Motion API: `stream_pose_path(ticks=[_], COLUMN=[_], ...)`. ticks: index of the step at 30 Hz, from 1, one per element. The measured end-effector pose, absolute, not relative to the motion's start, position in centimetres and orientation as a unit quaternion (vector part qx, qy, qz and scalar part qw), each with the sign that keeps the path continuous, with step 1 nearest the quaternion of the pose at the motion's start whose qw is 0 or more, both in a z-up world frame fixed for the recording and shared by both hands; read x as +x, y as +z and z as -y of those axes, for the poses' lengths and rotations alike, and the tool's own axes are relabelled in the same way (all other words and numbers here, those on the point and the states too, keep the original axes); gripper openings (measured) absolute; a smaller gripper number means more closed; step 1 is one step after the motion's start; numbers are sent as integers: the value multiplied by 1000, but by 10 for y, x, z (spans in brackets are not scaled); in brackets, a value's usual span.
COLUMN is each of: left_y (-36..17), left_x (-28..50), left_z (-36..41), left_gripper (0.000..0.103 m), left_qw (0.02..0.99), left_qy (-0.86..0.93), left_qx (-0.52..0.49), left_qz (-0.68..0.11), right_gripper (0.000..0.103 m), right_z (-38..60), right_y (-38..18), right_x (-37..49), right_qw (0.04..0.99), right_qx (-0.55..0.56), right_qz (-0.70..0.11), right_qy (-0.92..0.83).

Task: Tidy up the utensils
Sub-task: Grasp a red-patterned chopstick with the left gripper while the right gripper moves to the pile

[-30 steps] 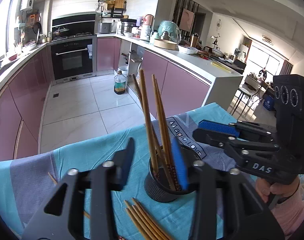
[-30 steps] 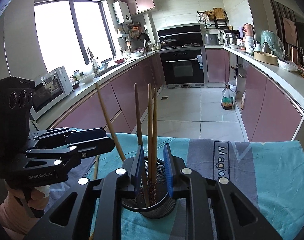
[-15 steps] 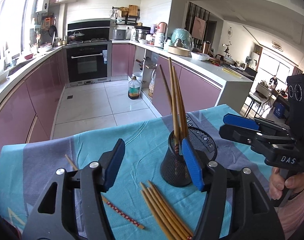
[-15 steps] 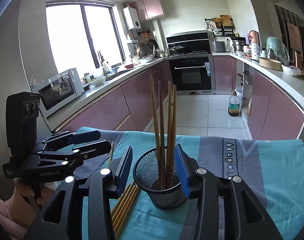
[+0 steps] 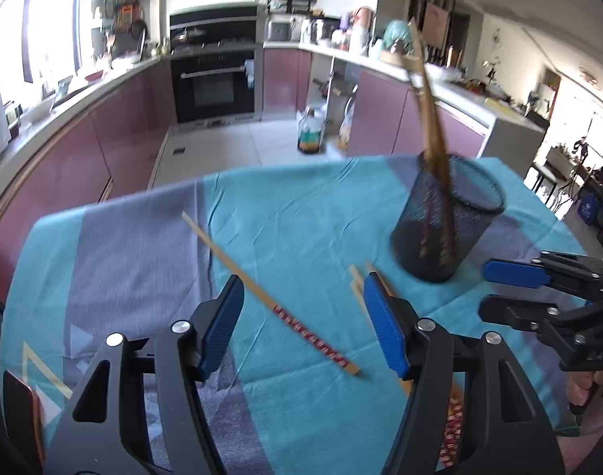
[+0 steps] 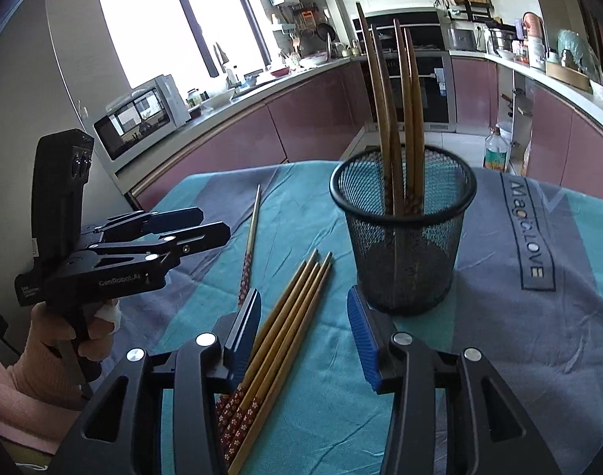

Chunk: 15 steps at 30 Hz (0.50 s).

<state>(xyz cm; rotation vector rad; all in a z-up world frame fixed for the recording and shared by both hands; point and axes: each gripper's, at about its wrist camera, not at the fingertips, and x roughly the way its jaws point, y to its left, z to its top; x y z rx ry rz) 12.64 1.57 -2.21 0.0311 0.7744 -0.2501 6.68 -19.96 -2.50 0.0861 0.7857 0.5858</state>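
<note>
A black mesh cup (image 6: 404, 233) stands on the teal cloth and holds several wooden chopsticks (image 6: 396, 118); it also shows in the left wrist view (image 5: 444, 221). A bundle of chopsticks (image 6: 285, 324) lies flat between my right gripper's (image 6: 305, 332) open jaws. A single chopstick (image 5: 269, 297) lies alone to the left, between my left gripper's (image 5: 301, 324) open jaws, and shows in the right wrist view (image 6: 250, 237). Both grippers are empty and hover low over the cloth. The right gripper (image 5: 539, 289) shows at the right of the left wrist view.
The table is covered by a teal and grey cloth (image 6: 519, 316). The cloth's far edge (image 5: 261, 170) drops to the kitchen floor. A phone-like object (image 5: 22, 415) lies at the near left. Kitchen counters and an oven stand beyond.
Both grippers have pulled back from the mesh cup and lowered toward the cloth. The left one swung left over the single chopstick; the right one now straddles the bundle.
</note>
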Motion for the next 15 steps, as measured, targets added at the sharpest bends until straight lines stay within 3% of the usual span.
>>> stream_pose_path(ticks=[9,10,12,15], left_y=[-67,-70,-73,-71], left_x=[174,178,182,181], left_z=[-25,-24,-23,-17], left_gripper=[49,41,38,22], left_qw=[893,891,890,887], left_qy=[-85,-82,-78,-88], left_qx=[6,7,13,10], left_qz=[-441,-447,-450,-453], right_gripper=[43,43,43,43], right_z=[194,194,194,193], right_y=[-47,-47,-48,-49], right_x=[68,68,66,65], right_qw=[867,867,866,864], right_qx=[49,50,52,52], right_qz=[-411,-412,-413,-414], right_qy=[276,276,278,280])
